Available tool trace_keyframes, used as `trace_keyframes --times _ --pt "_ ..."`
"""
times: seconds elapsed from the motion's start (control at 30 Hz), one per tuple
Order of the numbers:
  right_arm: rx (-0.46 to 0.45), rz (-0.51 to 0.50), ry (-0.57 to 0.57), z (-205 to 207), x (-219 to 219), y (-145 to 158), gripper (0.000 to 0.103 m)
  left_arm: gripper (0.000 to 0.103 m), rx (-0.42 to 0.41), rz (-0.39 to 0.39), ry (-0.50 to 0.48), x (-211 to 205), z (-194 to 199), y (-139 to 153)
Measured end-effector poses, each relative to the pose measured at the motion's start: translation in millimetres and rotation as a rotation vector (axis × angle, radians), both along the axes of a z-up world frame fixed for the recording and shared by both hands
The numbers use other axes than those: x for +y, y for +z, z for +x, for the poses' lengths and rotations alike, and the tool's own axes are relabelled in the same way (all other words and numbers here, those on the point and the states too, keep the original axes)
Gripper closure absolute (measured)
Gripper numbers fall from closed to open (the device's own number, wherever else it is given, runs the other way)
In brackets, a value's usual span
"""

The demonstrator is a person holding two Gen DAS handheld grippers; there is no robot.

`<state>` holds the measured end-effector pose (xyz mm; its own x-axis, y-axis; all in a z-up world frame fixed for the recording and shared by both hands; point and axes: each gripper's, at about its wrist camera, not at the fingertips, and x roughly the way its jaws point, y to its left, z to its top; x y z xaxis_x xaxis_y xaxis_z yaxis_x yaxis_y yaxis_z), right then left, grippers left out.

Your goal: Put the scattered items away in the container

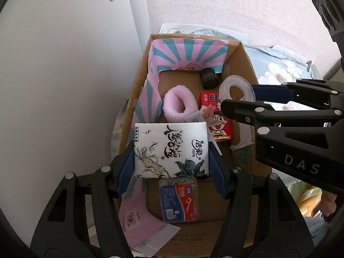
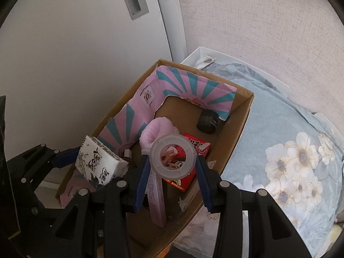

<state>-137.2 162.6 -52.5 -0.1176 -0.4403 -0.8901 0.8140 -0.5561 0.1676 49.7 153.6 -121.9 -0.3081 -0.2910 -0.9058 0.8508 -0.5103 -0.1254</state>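
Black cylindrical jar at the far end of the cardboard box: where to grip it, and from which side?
My call: grip the black cylindrical jar across its curved side wall, coming down from above. It lies tilted against the pink-and-teal striped paper liner near the far wall of the cardboard box, so side access looks blocked. Both grippers are occupied now.

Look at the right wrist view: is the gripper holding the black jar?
No. The right gripper clamps a clear tape roll; the black jar sits in the cardboard box.

Left wrist: close above the cardboard box (image 1: 243, 64), facing down into it.
Right wrist: close, angled down from the box's right side.
Shared: box interior.
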Motion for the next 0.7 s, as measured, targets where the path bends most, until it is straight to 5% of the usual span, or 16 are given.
trace_keyframes --times 0.43,0.5,0.57,0.7 --pt "0.002 -0.001 0.003 -4 1 1 0.063 0.043 -0.016 0.004 -0.012 -2 1 -4" --pt "-0.025 -0.017 0.013 -5 2 1 0.063 0.032 -0.031 -0.009 -0.017 -2 -2 -2" --pt "-0.042 -0.019 0.013 -3 1 1 0.049 0.009 -0.055 -0.043 -0.015 0 -4 2" --pt "-0.018 -0.039 0.006 -2 2 6 0.033 0.005 -0.047 -0.103 -0.034 4 -6 14"
